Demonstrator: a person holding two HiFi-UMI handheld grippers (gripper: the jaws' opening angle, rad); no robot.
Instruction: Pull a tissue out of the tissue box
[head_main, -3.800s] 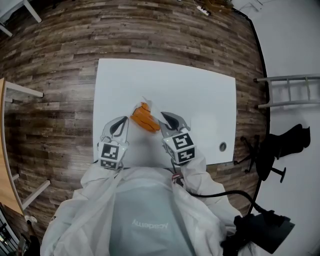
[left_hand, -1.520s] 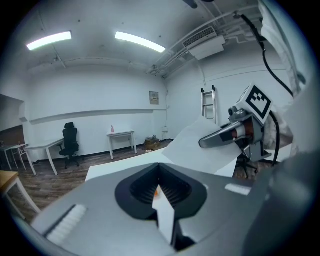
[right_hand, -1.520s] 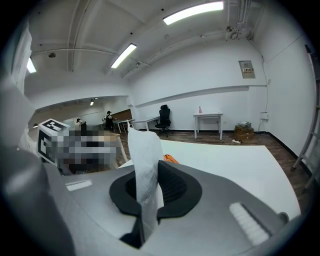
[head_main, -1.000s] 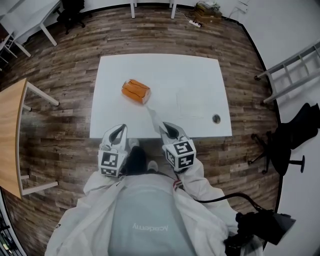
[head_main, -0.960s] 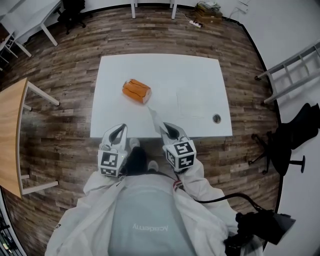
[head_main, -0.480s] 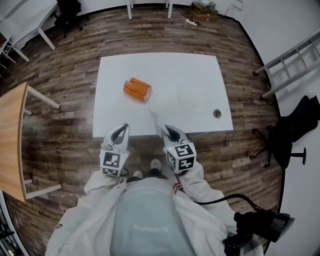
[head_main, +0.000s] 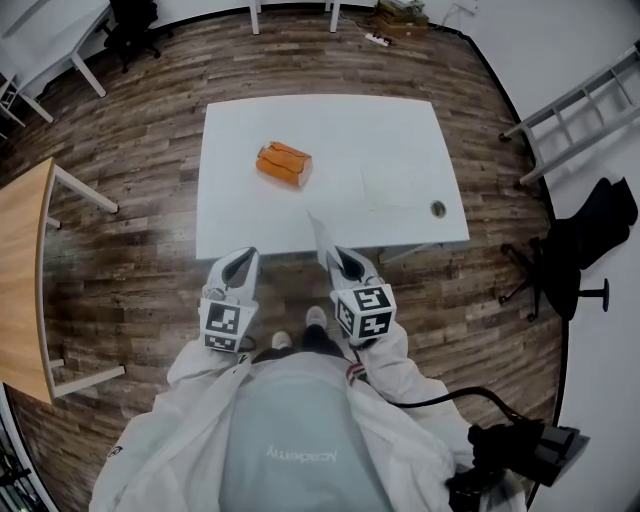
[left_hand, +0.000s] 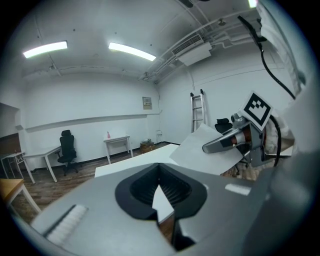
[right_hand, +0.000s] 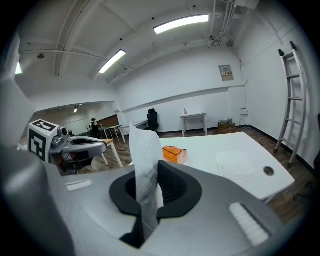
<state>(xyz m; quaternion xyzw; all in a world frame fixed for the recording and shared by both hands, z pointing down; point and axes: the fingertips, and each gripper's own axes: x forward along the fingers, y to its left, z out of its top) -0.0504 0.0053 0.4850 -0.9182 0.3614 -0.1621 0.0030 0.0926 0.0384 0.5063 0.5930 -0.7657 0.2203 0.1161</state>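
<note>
we're in a white suit (head_main: 170, 440) with a grey panel (head_main: 290, 440), a black cable (head_main: 430, 403) behind; marker cubes (head_main: 364, 312) top our silver left gripper (head_main: 241, 260) and right gripper (head_main: 337, 256).

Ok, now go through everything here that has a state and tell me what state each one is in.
left tool: shut, empty.
right tool: shut on the tissue.
tissue: out of the box, pinched between the right tool's jaws.
tissue box: lying on the table, apart from both tools.
flat sheet: spread flat on the table.
</note>
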